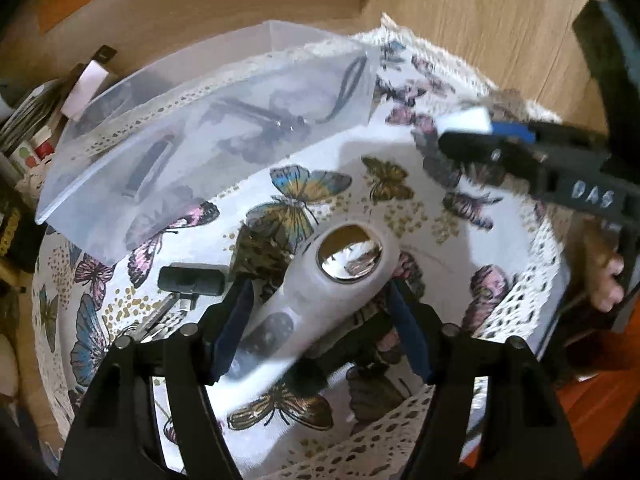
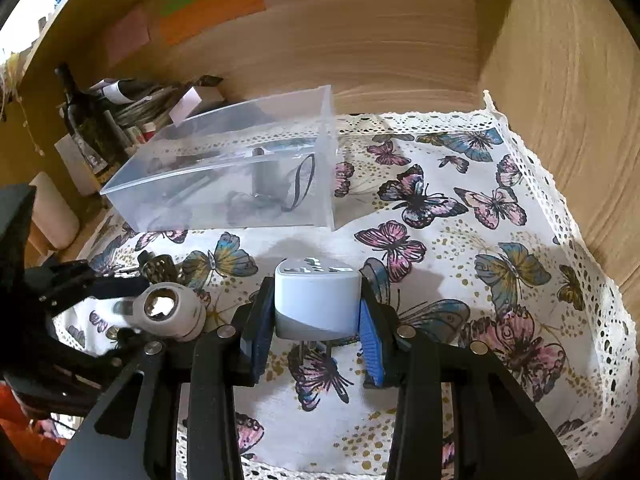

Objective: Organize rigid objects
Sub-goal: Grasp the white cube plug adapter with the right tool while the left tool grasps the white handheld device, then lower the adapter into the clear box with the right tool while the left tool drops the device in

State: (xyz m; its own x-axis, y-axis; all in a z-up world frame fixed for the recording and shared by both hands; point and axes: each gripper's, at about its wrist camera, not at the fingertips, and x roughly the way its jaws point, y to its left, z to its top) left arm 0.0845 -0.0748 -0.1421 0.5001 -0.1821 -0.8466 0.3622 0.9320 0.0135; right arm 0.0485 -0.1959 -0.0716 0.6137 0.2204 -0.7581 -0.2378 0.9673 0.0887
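1 clear bin (image 2: pixel 224 184), cloth's (image 2: pixel 500 280) far-left corner, cables inside | 1 black clip (image 1: pixel 191 280) on cloth | left gripper (image 1: pixel 320 328) clamps 1 white torch (image 1: pixel 320 300) | right gripper (image 2: pixel 316 332) clamps 1 white adapter (image 2: pixel 316 300), prongs down.

Both cameras look down from close up at the butterfly cloth (image 1: pixel 332 160) (image 2: pixel 460 264), clear box (image 1: pixel 208 120) (image 2: pixel 240 172) at eleven o'clock.

Left gripper (image 1: pixel 316 320) clamps a white flashlight (image 1: pixel 320 288) at lower centre; right gripper (image 1: pixel 460 128) at upper right holds a white adapter (image 1: pixel 466 120); clear bin (image 1: pixel 200 132) lies upper left on the butterfly cloth (image 1: pixel 420 208)
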